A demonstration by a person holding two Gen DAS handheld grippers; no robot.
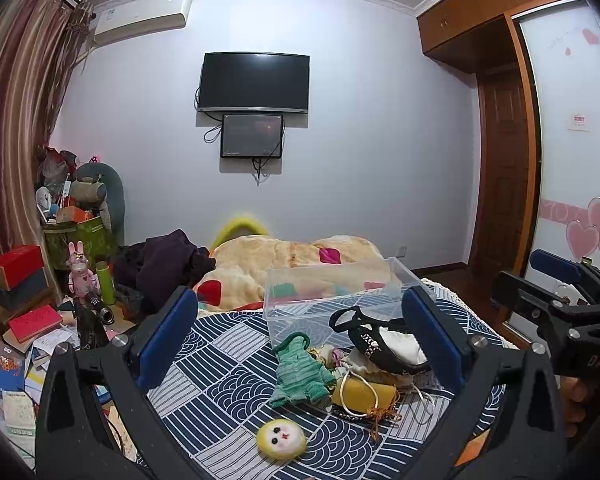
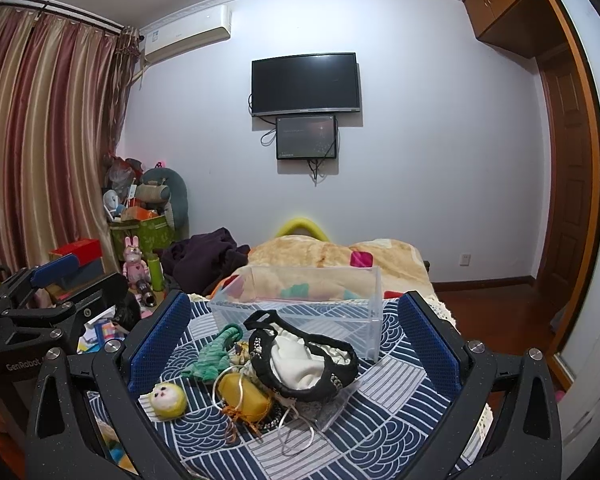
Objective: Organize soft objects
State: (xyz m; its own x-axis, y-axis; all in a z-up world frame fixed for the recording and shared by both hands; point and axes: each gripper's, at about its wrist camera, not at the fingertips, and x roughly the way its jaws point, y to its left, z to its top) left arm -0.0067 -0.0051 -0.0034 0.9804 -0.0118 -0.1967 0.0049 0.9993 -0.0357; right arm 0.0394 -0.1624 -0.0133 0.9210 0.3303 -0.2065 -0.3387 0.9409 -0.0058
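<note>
A pile of soft things lies on the blue patterned bedspread [image 1: 220, 384]: a green knitted doll garment [image 1: 300, 372], a yellow pouch [image 1: 364, 396] with cords, a black-trimmed white cloth bag [image 1: 384, 344], and a round yellow plush face [image 1: 281, 438] lying apart in front. A clear plastic box [image 1: 328, 296] stands behind the pile. My left gripper [image 1: 300, 344] is open above the pile, holding nothing. My right gripper [image 2: 296, 344] is open over the same pile [image 2: 300, 364], empty; the box [image 2: 300, 304] is beyond it.
A beige blanket [image 1: 284, 260] and dark clothes [image 1: 160, 268] lie at the far end of the bed. Books, boxes and a pink rabbit toy [image 1: 80, 272] crowd the floor at left. A wardrobe [image 1: 572, 160] stands to the right. The right gripper's body [image 1: 560, 312] shows in the left wrist view.
</note>
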